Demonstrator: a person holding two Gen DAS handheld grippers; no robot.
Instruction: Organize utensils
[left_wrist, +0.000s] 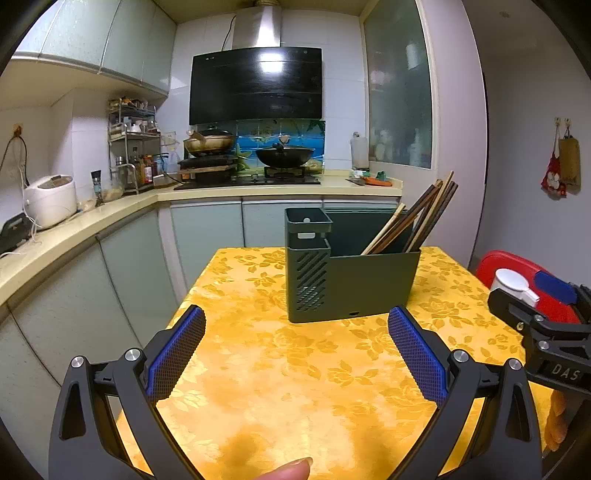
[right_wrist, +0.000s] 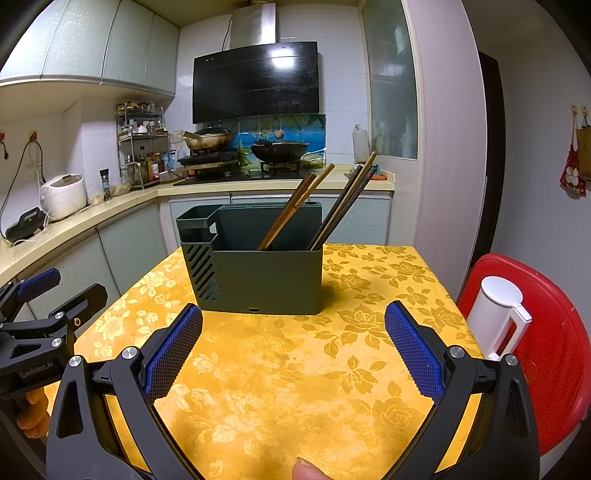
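left gripper and right gripper: jaws wide apart, empty, low in frame | utensil holder mid-frame on desk, chopsticks leaning inside | step: seemingly start or finish, no loose utensils visible | next: reach chopsticks, close gently

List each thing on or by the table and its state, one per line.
Left gripper: open, holding nothing.
Right gripper: open, holding nothing.
Utensil holder: upright on the table.
Chopsticks: standing tilted in the holder.
Tall side compartment: looks empty.
White kettle: lid closed, on the red stool.
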